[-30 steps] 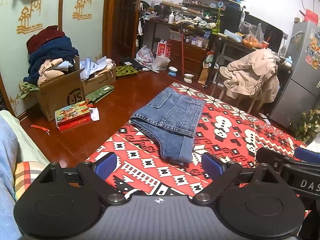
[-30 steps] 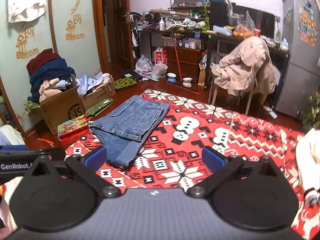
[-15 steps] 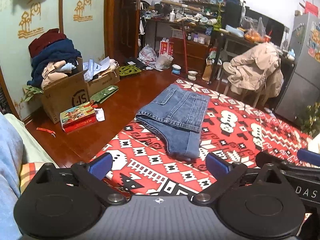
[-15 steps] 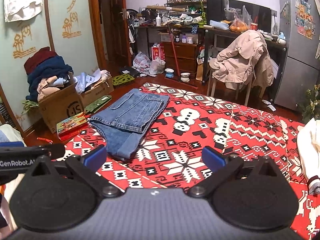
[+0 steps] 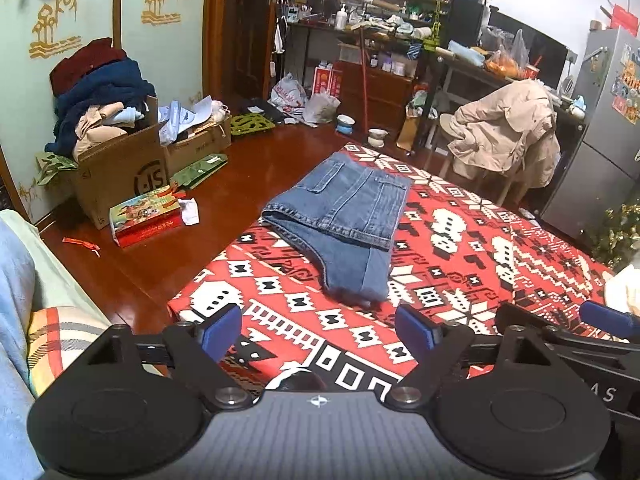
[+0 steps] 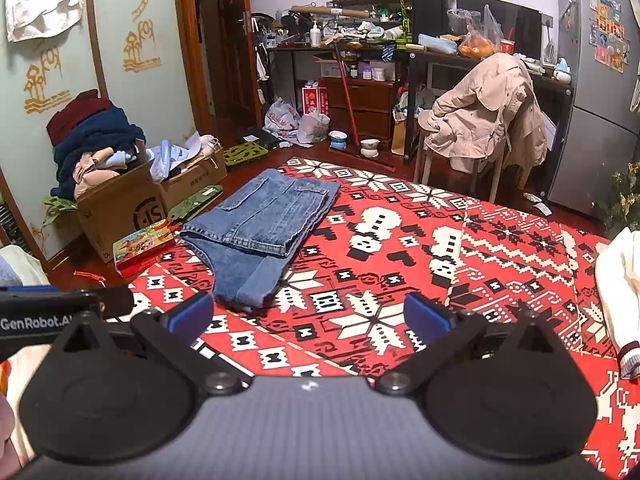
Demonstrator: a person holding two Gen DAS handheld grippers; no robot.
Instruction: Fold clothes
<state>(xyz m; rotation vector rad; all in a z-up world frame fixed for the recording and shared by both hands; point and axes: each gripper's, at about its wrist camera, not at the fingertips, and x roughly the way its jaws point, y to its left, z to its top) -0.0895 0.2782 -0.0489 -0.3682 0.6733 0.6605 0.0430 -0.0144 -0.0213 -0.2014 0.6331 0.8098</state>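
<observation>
The folded denim shorts [image 5: 344, 224] lie flat on the red patterned blanket [image 5: 460, 276], toward its edge nearest the cardboard box [image 5: 120, 176] of heaped clothes that stands on the wooden floor. The left claw [image 5: 320, 332] hangs above the near edge of the blanket, short of the shorts and apart from them; its blue pads [image 5: 416, 328] stand wide and are closing, with nothing between them. The right claw [image 6: 308, 318] is also short of the shorts, which lie ahead and left of its gap; its jaws stand wide apart and empty. A cream garment [image 6: 620, 292] lies at the blanket's far right side, well apart from the shorts.
</observation>
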